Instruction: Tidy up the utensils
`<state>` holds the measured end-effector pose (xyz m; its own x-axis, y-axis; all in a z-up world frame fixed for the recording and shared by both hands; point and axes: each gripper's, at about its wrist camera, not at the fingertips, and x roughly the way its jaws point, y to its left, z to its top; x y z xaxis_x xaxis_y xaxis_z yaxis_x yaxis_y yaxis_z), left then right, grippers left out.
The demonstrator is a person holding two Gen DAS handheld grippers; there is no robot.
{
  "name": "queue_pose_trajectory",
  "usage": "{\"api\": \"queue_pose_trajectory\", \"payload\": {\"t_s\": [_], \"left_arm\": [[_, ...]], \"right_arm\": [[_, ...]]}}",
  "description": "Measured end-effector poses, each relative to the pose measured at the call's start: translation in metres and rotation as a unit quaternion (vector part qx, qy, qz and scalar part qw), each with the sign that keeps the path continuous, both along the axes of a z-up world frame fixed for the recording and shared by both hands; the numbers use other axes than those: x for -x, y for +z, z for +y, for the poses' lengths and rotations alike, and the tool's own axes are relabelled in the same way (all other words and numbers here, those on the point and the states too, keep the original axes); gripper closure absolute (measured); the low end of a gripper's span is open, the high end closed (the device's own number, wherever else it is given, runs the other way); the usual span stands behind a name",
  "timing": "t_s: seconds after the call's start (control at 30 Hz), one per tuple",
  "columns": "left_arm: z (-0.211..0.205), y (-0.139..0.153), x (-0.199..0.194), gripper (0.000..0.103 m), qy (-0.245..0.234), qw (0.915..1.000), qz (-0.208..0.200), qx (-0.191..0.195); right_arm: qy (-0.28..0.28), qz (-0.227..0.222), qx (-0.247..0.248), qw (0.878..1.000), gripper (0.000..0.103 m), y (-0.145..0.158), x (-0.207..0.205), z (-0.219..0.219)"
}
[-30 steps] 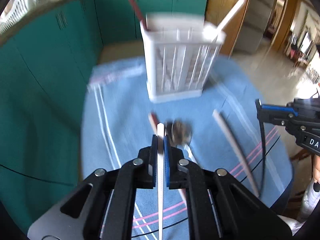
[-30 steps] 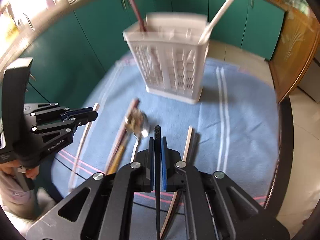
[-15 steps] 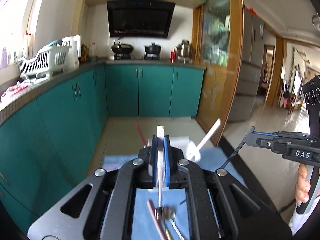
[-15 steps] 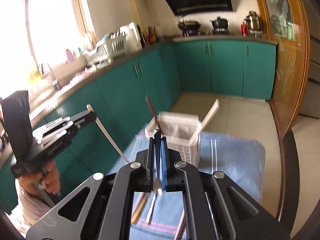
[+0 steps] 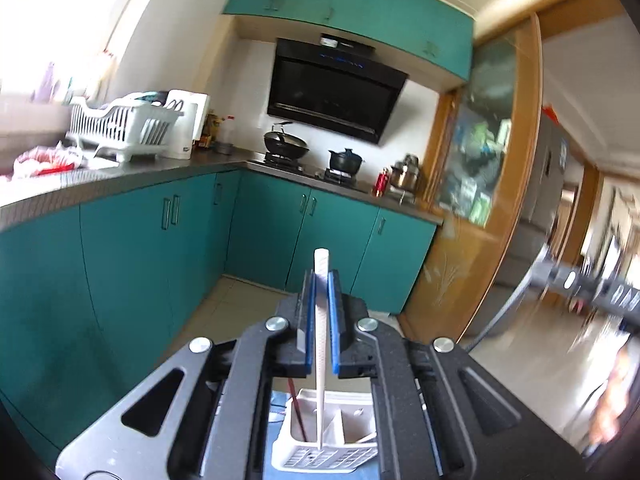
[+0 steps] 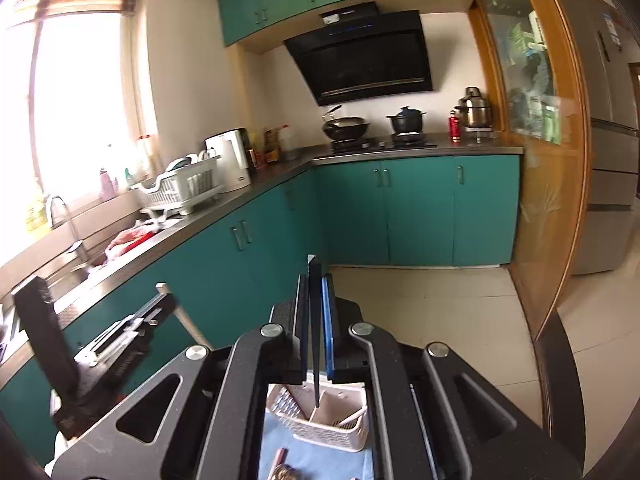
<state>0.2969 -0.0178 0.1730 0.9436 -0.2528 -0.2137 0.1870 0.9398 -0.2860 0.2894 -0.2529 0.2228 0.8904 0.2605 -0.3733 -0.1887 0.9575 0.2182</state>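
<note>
Because both sticks must drop in end-first, each is held upright over the holder:
Left gripper (image 5: 322,312): clamped on one white chopstick (image 5: 321,360), which stands nearly vertical, its lower tip over or just inside the near-left cell of the white utensil holder (image 5: 320,458); whether it touches the bottom cannot be told.
Right gripper (image 6: 316,320): clamped on one dark chopstick (image 6: 315,340), also upright, its tip hanging above the divider of the same holder (image 6: 332,432), not yet inside by the look of it.
Holder's place: it stands low and near in both views, on a blue cloth (image 6: 320,460) right beneath the grippers.
Holder's contents: one reddish stick (image 5: 298,416) leaning in the left cell and one white stick (image 6: 352,418) lying slanted in the right cell.
Count held: two sticks, one per gripper.
Count still on the cloth: a brown stick end (image 6: 280,456) and a metal spoon bowl (image 6: 285,473) at the frame's bottom edge; others may be hidden.
Judgement: vertical grip suits a straight lowering into the narrow cells.
</note>
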Motion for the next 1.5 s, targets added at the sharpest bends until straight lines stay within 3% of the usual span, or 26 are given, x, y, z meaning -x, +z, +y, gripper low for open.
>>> {"api": "queue_pose_trajectory", "payload": {"t_s": [0.23,0.43,0.6,0.63,0.67,0.7,0.77,0.8,0.9,1.0,1.07,1.1,1.13,1.2,1.23,1.27,1.37,1.5], "left_arm": [[-0.001,0.003,0.007,0.097,0.02,0.9993,-0.031,0.011],[-0.022,-0.052,-0.01,0.097,0.046,0.9986,-0.009,-0.027],[-0.019,-0.087,-0.018,0.097,0.047,0.9982,0.029,-0.023],[-0.019,-0.09,-0.017,0.097,0.045,0.9981,0.034,-0.024],[-0.018,-0.092,-0.016,0.097,0.045,0.9979,0.037,-0.028],[-0.016,-0.094,-0.013,0.096,0.047,0.9978,0.037,-0.03],[-0.011,-0.096,-0.005,0.085,0.051,0.9976,0.035,-0.031],[-0.006,-0.096,0.002,0.08,0.05,0.9978,0.034,-0.027],[0.012,-0.099,0.028,0.077,0.055,0.9976,0.039,-0.013],[0.039,-0.12,0.063,0.066,0.073,0.9946,0.073,0.008],[0.046,-0.153,0.074,0.065,0.062,0.9877,0.144,0.007],[0.045,-0.168,0.073,0.065,0.053,0.9826,0.178,-0.001],[0.039,-0.193,0.072,0.065,0.038,0.9725,0.229,-0.02],[0.021,-0.234,0.072,0.065,0.007,0.9539,0.294,-0.06],[0.012,-0.251,0.073,0.065,-0.01,0.9459,0.316,-0.075],[0.002,-0.264,0.076,0.065,-0.028,0.9384,0.333,-0.087],[-0.016,-0.281,0.08,0.065,-0.059,0.9281,0.351,-0.109],[-0.026,-0.294,0.074,0.065,-0.073,0.9165,0.37,-0.133]], "right_arm": [[-0.011,0.062,-0.007,0.998,0.096,-0.066,-0.036,-0.002],[-0.008,0.099,-0.008,0.995,0.096,-0.112,-0.042,0.006],[-0.008,0.1,0.003,0.995,0.096,-0.126,-0.032,0.008],[-0.013,0.097,0.01,0.995,0.096,-0.127,-0.027,0.007],[-0.017,0.094,0.011,0.995,0.089,-0.127,-0.023,0.006],[-0.022,0.086,0.01,0.996,0.075,-0.125,-0.015,0.004],[-0.023,0.066,0.006,0.998,0.061,-0.118,0.002,-0.003],[-0.023,0.058,0.004,0.998,0.061,-0.115,0.011,-0.007],[-0.019,0.028,-0.016,0.999,0.061,-0.109,0.063,-0.026],[-0.013,0.038,-0.032,0.999,0.061,-0.129,0.107,-0.04],[-0.008,0.097,-0.027,0.995,0.061,-0.169,0.119,-0.041],[-0.005,0.148,-0.019,0.989,0.061,-0.2,0.115,-0.036],[-0.002,0.186,-0.013,0.983,0.061,-0.223,0.11,-0.031],[0.001,0.29,-0.006,0.957,0.061,-0.289,0.097,-0.015],[0.007,0.315,-0.004,0.949,0.061,-0.309,0.096,-0.008],[0.012,0.331,-0.002,0.944,0.061,-0.323,0.096,-0.001],[0.006,0.355,0.014,0.935,0.061,-0.348,0.098,0.016],[0.003,0.355,0.029,0.934,0.061,-0.351,0.101,0.029]]}}
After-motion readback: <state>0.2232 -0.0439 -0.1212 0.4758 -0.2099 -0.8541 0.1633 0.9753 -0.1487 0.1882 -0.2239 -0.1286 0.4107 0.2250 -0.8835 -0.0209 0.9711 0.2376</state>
